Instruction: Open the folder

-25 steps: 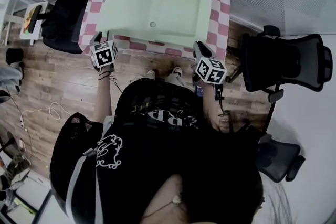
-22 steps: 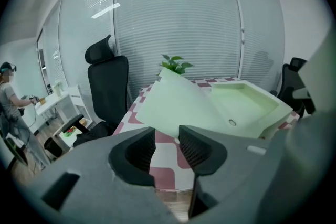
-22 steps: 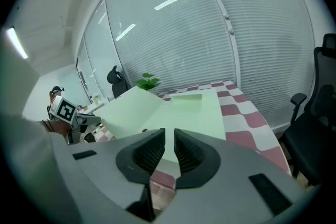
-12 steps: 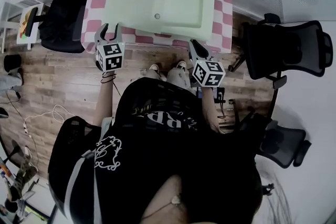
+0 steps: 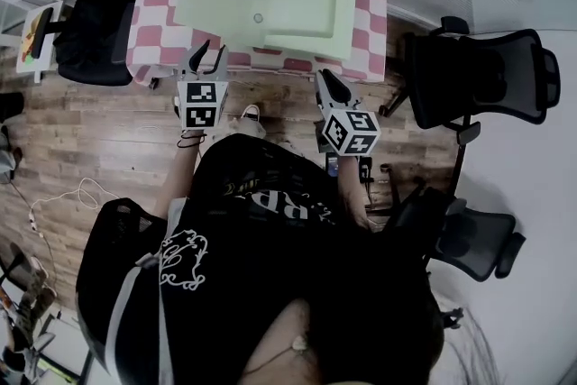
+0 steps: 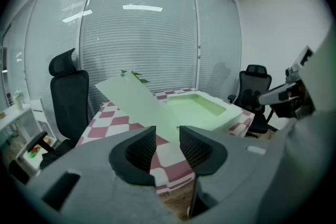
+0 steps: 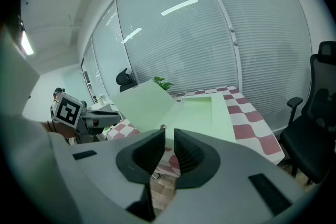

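Pale green folder open on the checked surface, both tools held off it

The folder [image 5: 270, 0] sits on the far half of the red-and-white checked surface [image 5: 151, 22], its cover spread to the left. The left tool [image 5: 209, 57] hovers at the near left edge, jaws a narrow gap apart and empty. The right tool [image 5: 323, 82] hangs just off the near right edge, jaws almost together, holding nothing.

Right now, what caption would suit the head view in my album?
Seen from above: left gripper and right gripper, both empty, held before a checkered table where a green folder sits open.
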### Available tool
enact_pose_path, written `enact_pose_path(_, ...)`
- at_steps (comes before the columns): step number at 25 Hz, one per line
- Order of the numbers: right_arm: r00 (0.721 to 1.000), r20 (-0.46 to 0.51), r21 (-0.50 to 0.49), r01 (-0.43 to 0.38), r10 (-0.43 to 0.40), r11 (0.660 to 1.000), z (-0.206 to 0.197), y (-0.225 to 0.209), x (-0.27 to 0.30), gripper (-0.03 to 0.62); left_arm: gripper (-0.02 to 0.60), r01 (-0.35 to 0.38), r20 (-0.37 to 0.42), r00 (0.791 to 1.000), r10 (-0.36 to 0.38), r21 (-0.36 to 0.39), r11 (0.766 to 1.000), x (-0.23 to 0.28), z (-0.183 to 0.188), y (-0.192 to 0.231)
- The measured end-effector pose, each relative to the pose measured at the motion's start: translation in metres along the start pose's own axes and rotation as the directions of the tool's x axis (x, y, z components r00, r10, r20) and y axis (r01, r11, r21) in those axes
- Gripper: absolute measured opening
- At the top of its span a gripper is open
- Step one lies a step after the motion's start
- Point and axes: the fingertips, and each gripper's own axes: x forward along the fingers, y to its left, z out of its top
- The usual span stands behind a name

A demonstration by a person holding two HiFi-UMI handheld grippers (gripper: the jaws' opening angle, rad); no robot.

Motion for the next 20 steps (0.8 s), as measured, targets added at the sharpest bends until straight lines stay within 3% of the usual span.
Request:
enact_pose_path(7, 0.999, 0.002, -0.043, -0.037, 0.037, 0.998, -0.018, 0.004, -0.045, 0.049, 0.144, 0.158, 0.042, 0.986, -0.159, 0.022, 0.987, -0.014, -0.001, -0.08)
enact_pose_path(12, 0.998, -0.001, -0.088, -0.059, 0.059, 0.994, -0.037, 0.0, -0.093, 0.048, 0.144, 0.218, 0.073, 0.974, -0.214, -0.042, 0.975, -0.044, -0.002, -0.14)
enact_pose_path(20, 0.993, 0.019, -0.129, -0.116, 0.12, 0.985, -0.072, 0.007, -0.158, 0.044, 0.143, 0.302, 0.09, 0.95, -0.298, -0.04, 0.952, -0.105, -0.031, -0.22)
